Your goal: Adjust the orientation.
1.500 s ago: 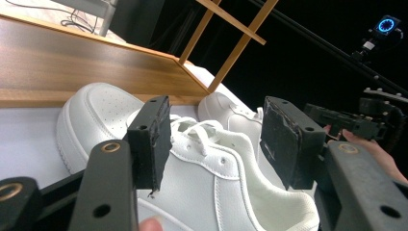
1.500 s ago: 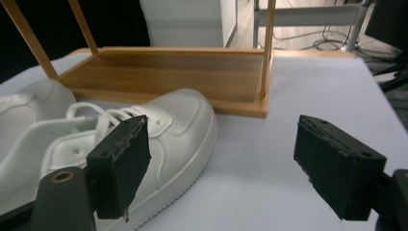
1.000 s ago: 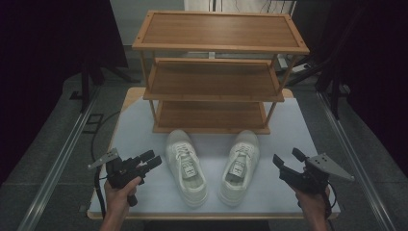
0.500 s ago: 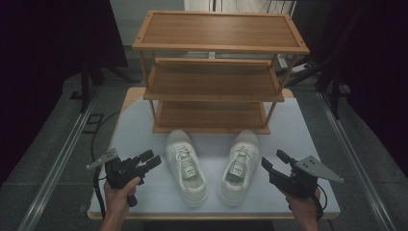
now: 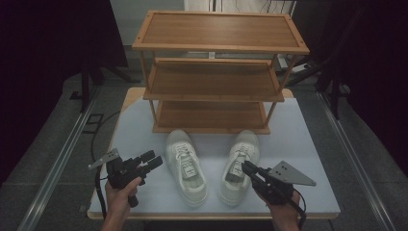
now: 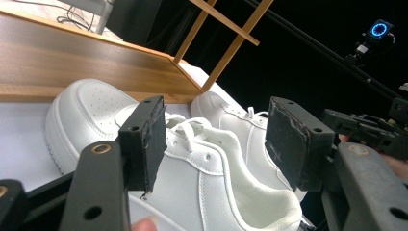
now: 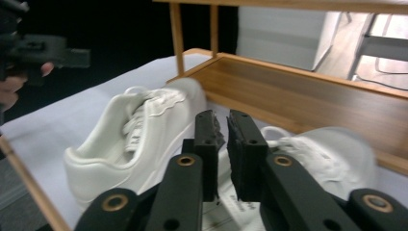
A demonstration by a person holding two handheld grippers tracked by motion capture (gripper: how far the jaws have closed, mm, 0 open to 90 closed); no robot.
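Two white sneakers stand side by side in front of a wooden shoe rack (image 5: 211, 77). My left gripper (image 5: 153, 159) (image 6: 216, 139) hovers just left of the left shoe (image 5: 186, 168) (image 6: 207, 187), open; its jaws have just been opening a little, with nothing between them. My right gripper (image 5: 247, 167) (image 7: 222, 130) sits over the rear opening of the right shoe (image 5: 245, 144) (image 7: 327, 154). Its jaws have just been closing and now stand shut to a thin slit, with nothing visible between the pads.
The three-tier rack's shelves are bare, and its lowest shelf (image 7: 298, 91) lies right behind the shoes' toes. The white table (image 5: 308, 144) has free room on either side of the shoes. Dark floor and metal rails surround the table.
The right gripper has moved left from the table's right side to the right shoe, and its jaws have gone from wide open to shut. The left gripper has kept still.
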